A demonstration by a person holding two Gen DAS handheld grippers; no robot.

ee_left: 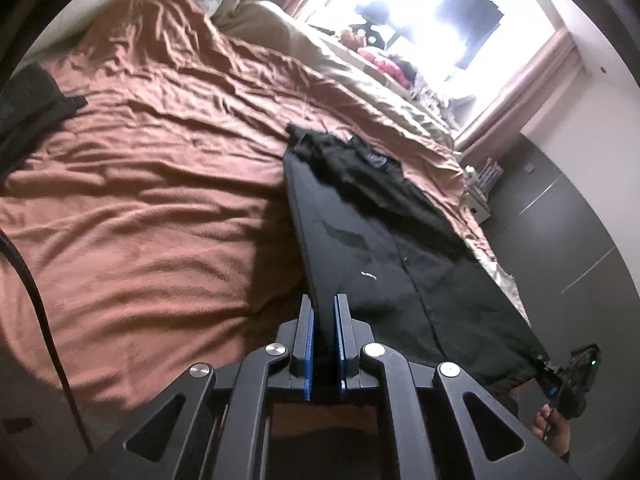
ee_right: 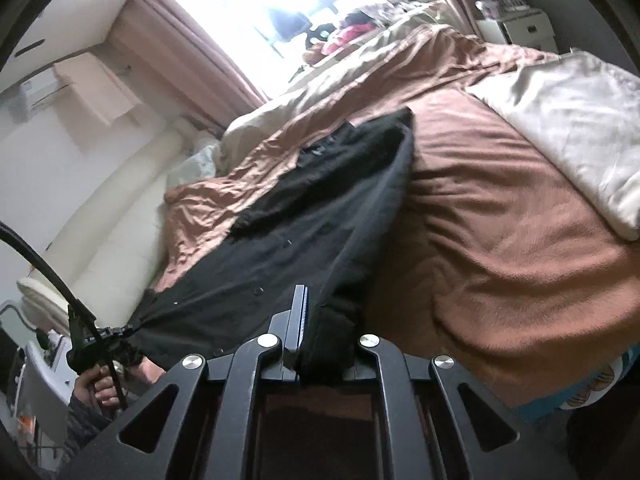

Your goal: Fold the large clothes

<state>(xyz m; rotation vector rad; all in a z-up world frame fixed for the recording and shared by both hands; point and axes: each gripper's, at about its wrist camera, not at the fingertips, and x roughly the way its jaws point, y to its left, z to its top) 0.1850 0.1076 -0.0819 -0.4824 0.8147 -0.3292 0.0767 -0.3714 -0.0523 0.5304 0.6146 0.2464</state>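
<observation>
Rumpled brown blanket (ee_left: pixel 160 152) across the bed, cream pillow (ee_right: pixel 568 128), pink curtains (ee_right: pixel 192 48), bright window (ee_left: pixel 420 20)

Setting: home bedroom.
Evidence: bed with rumpled brown blanket (ee_left: pixel 152 168), pale pillow (ee_right: pixel 572 120), pink curtains (ee_right: pixel 192 36) at bright window (ee_left: pixel 420 20).

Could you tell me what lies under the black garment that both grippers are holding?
The brown blanket on the bed shows around the black garment. Anything directly beneath the garment is covered.

Rumpled brown bed (ee_left: pixel 152 168), bright window (ee_left: pixel 420 20) (pink curtains (ee_right: pixel 192 36)).
</observation>
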